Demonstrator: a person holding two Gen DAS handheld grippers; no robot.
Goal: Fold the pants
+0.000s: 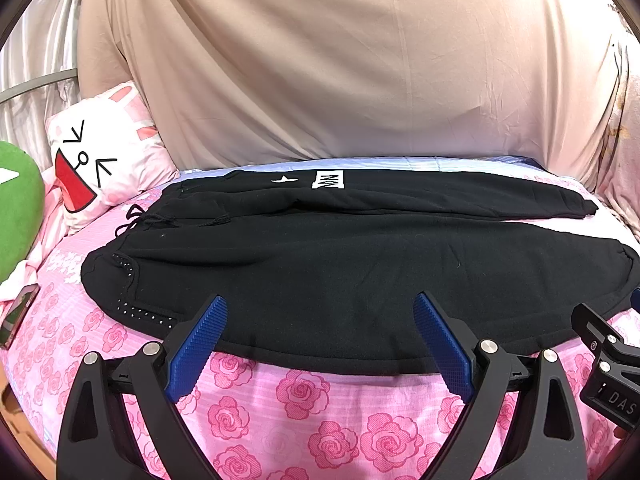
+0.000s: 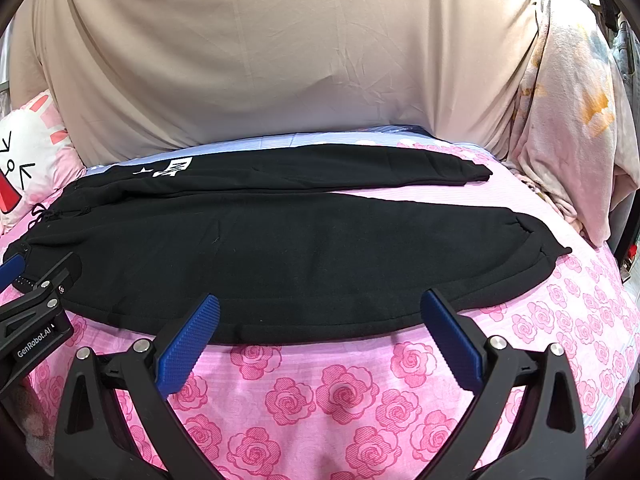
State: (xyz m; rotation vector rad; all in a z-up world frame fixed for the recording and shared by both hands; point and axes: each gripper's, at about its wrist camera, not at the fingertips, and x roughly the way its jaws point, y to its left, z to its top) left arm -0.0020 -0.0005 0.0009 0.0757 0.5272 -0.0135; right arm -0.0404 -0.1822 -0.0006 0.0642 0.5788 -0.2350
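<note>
On the bed's pink rose-print sheet [image 1: 304, 404] lay the black fleece pants [image 1: 320, 272], flat, both legs side by side. Their long axis ran left to right: waistband and drawstring left, cuffs right. The left claw [image 1: 320, 340] and right claw [image 2: 320, 332] hovered over the near edge, both spread wide, holding nothing. To do this step well, I judged each should pinch that near edge well apart, lifting evenly to lay leg over leg.
</note>
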